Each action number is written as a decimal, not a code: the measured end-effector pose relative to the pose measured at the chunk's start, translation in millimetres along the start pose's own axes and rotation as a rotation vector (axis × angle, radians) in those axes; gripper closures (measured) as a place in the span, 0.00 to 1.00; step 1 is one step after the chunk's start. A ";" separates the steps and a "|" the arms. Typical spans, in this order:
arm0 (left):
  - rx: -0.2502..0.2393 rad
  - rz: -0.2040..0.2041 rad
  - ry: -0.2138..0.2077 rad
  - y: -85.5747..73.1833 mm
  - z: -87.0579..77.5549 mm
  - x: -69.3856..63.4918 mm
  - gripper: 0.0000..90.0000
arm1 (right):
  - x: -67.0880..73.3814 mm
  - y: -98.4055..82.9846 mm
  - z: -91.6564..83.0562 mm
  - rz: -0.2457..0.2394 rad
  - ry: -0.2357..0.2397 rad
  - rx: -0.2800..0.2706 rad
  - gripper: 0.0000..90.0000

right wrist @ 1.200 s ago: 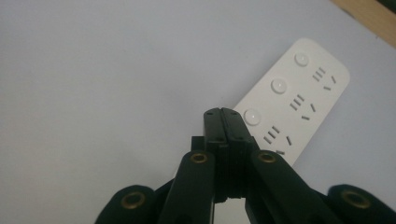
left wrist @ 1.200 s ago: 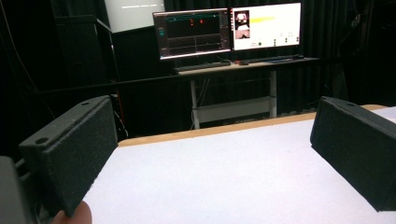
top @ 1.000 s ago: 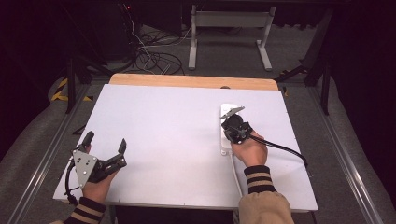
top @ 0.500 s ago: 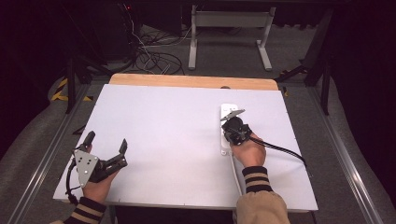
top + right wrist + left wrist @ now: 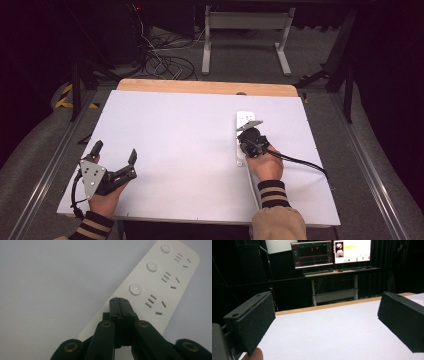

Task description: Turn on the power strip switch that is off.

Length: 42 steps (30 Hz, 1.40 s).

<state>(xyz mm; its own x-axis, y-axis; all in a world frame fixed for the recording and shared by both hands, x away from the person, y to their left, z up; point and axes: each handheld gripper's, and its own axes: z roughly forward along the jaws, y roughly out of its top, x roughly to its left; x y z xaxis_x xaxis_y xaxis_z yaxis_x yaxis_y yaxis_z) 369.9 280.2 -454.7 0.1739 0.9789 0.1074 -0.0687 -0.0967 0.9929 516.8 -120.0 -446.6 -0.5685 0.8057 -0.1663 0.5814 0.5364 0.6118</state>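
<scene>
A white power strip (image 5: 244, 120) lies lengthwise on the right half of the white table (image 5: 190, 130). In the right gripper view the power strip (image 5: 162, 282) shows three round buttons and three sets of socket slots. My right gripper (image 5: 249, 138) is over the strip's near part. Its jaws (image 5: 118, 300) are pressed together with nothing between them, tips just short of the nearest round button (image 5: 135, 288). Whether they touch the strip I cannot tell. My left gripper (image 5: 115, 151) rests at the near left of the table, open and empty (image 5: 324, 322).
A white cord (image 5: 252, 185) runs from the strip toward the table's near edge, and a black cable (image 5: 300, 162) trails right from the right gripper. A wooden strip (image 5: 205, 87) edges the far side. Beyond stands a desk with monitors (image 5: 332, 252).
</scene>
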 end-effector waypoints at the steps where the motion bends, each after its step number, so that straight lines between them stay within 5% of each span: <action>1: 0.000 0.001 0.000 0.1 -0.2 0.0 0.02 | 0.0 0.0 0.0 0.000 0.000 0.000 1.00; 12: 0.001 0.005 0.000 0.0 0.0 -0.2 0.02 | -1.6 -4.5 0.5 0.043 0.012 -0.027 1.00; 42: 0.002 0.002 0.000 0.1 -0.1 -0.3 0.02 | 3.2 -7.4 1.1 0.046 -0.022 -0.040 1.00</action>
<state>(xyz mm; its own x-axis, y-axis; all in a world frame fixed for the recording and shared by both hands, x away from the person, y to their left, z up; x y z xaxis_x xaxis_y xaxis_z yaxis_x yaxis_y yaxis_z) 369.8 279.9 -454.7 0.1735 0.9787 0.1097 -0.0670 -0.0994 0.9928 511.4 -121.1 -452.5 -0.5289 0.8346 -0.1540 0.5824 0.4889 0.6494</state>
